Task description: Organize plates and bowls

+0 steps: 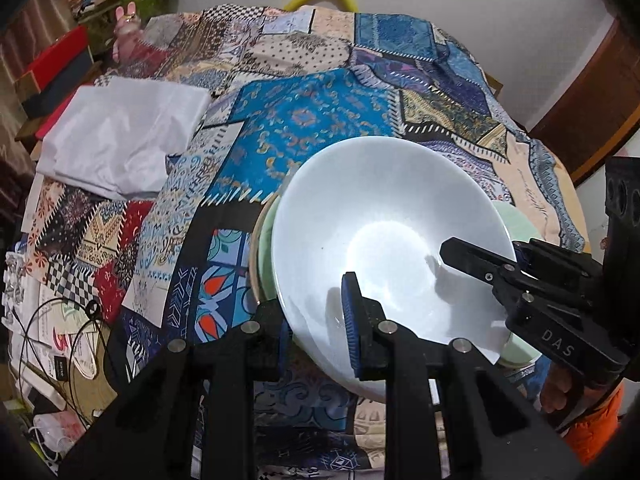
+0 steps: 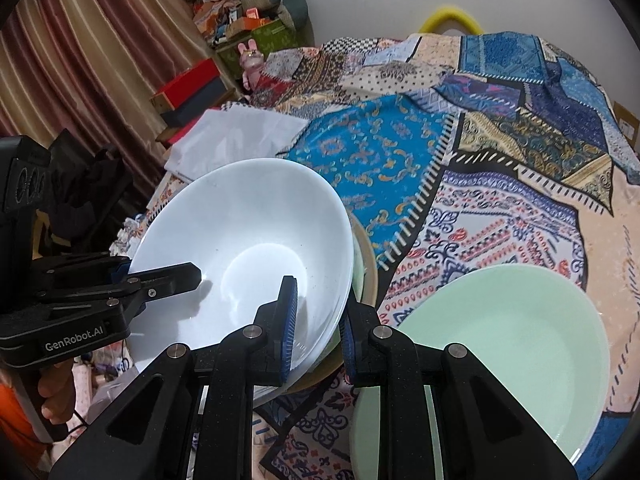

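Observation:
A large white bowl (image 1: pixel 380 232) (image 2: pixel 248 240) is tilted over a pale green dish (image 1: pixel 265 248) and a tan plate (image 2: pixel 368 268) on the patchwork tablecloth (image 1: pixel 312 120). My left gripper (image 1: pixel 316 316) is shut on the bowl's near rim, one blue pad inside and one outside. My right gripper (image 2: pixel 318 312) is shut on the opposite rim in the same way. Each gripper shows in the other's view, the right gripper (image 1: pixel 460 258) reaching in from the right and the left gripper (image 2: pixel 188 274) from the left. A second mint green bowl (image 2: pixel 504 360) sits on the cloth to the right.
A folded white cloth (image 1: pixel 120 140) (image 2: pixel 240 136) lies at the table's left. Black cables and papers (image 1: pixel 60 340) crowd the near-left edge. Red boxes (image 2: pixel 188 84) and clutter stand beyond the table by a curtain. A yellow ring (image 2: pixel 450 16) peeks over the far edge.

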Demonstrator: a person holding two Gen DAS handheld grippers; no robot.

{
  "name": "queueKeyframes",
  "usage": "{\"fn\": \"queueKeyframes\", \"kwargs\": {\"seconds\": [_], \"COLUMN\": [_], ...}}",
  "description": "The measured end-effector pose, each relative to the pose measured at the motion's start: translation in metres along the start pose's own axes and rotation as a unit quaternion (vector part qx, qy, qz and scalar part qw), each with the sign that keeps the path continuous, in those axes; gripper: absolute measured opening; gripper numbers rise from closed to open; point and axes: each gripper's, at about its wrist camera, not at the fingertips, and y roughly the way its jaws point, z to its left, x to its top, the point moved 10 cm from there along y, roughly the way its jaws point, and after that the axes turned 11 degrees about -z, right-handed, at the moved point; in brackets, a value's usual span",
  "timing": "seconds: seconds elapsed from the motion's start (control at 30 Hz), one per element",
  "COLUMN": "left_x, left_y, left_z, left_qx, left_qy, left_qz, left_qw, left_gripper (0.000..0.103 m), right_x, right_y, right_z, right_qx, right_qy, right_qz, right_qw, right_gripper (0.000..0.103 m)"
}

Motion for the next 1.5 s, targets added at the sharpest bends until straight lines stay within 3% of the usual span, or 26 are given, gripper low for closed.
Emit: {"fn": "queueKeyframes", "kwargs": {"seconds": [0.67,1.03,1.1,1.17,1.27,1.5], "left_x": [0.006,0.012,0.016,0.020,0.027,0.017], "left_y": [0.017,0.010,0.003,-0.003,-0.013,-0.008], "left_z": [0.007,0.007,0.006,0.008,0.010,0.027], "left_qx": [0.026,0.019,0.018,0.024,0.033,0.038], "left_qy": [0.010,0.000,0.000,0.007,0.015,0.001], "left_qz": [-0.006,-0.008,-0.017,-0.030,-0.053,-0.039], "left_qw": [0.9996,0.9998,0.9997,0.9992,0.9979,0.9985], "left_gripper": [0.022,0.022,0.024,0.033,0.040,0.047], "right_x": [-0.002,-0.001,0.000,0.003,0.007,0.007], "right_y": [0.004,-0.001,-0.002,-0.004,-0.008,-0.005], "right_z": [-0.003,-0.011,-0.012,-0.013,-0.014,-0.017], "right_qx": [-0.026,-0.021,-0.020,-0.018,-0.017,-0.022], "right_qy": [-0.015,-0.004,-0.003,-0.001,0.002,-0.007], "right_qz": [0.001,-0.006,-0.008,-0.012,-0.019,-0.013], "right_qw": [1.000,1.000,1.000,1.000,1.000,1.000], "right_gripper": [0.021,0.021,0.021,0.021,0.024,0.029]}}
